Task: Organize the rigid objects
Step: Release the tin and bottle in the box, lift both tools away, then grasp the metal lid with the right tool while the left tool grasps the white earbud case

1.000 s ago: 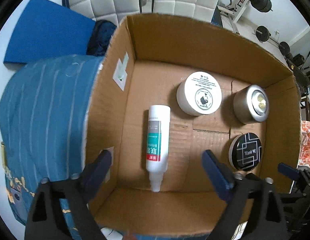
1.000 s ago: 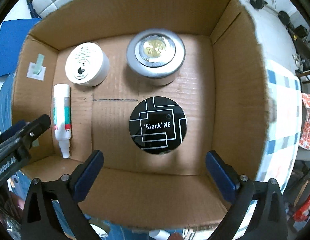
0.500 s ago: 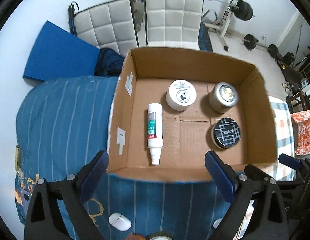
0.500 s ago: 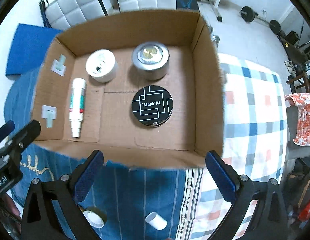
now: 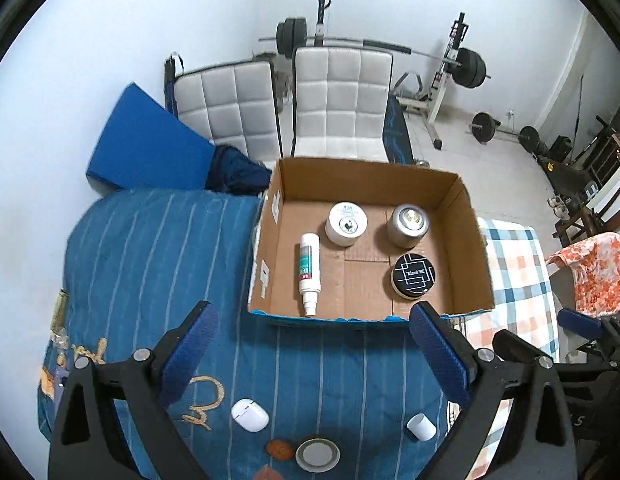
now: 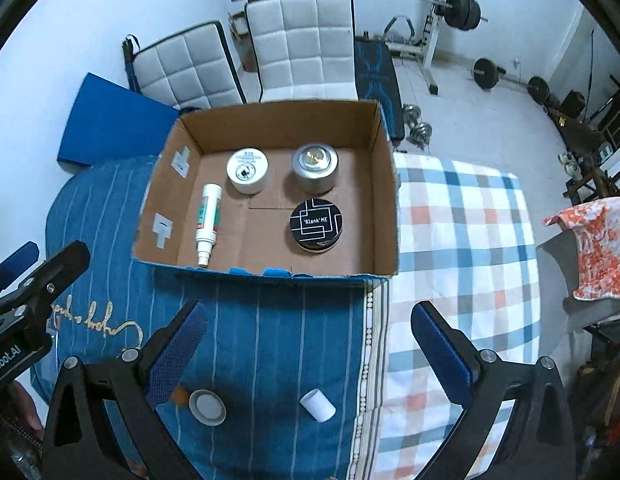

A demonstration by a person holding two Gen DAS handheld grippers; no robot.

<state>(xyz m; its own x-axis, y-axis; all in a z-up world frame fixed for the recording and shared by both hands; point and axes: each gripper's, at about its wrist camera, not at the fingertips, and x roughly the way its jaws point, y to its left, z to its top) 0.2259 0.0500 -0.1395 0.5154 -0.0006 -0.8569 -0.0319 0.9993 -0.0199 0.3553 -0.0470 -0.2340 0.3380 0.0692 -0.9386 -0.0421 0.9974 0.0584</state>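
An open cardboard box stands on a blue striped cloth. Inside lie a white spray bottle, a white jar, a silver jar and a black "Blank ME" tin. On the cloth in front lie a white earbud case, a round grey-rimmed lid and a small white cap. My left gripper and right gripper are open and empty, held above the cloth in front of the box.
A small orange-brown disc lies beside the lid. A checked cloth covers the right side. Two white padded chairs, a blue mat and weight equipment stand behind the box.
Both grippers have pulled back and up from over the box. The box now looks smaller and the loose items on the cloth have come into view.
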